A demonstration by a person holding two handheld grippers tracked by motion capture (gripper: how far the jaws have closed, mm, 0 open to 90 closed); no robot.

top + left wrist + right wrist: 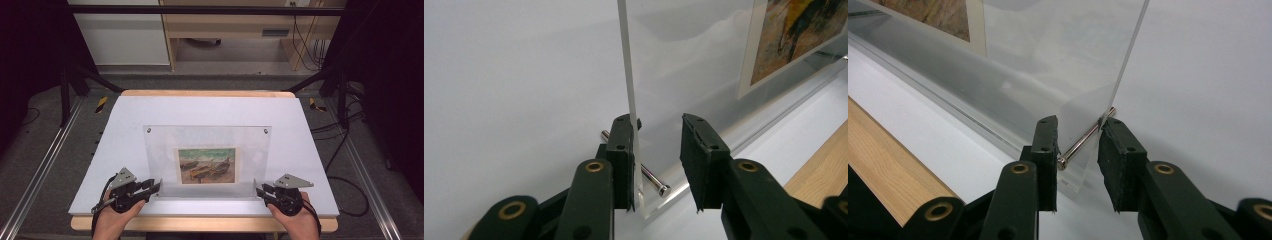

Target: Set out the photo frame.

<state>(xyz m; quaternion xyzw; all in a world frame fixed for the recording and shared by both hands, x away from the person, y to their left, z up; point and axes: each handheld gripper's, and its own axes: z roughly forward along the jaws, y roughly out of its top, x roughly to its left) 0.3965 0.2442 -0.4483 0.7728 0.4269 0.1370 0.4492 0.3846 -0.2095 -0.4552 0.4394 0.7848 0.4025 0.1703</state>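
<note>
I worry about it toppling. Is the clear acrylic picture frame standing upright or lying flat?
Upright: the acrylic picture frame stands on its lower edge on the white table, print facing the person.

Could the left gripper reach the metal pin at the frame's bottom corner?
Probably yes: the left gripper already straddles the frame edge, and the pin lies right between its jaws with nothing in the way.

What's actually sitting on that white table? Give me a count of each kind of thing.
Clear acrylic picture frame: 1
Painted boat picture inside it: 1
Small metal pins through the frame's corners: 4
Black hand-held grippers: 2
Total: 8
</note>
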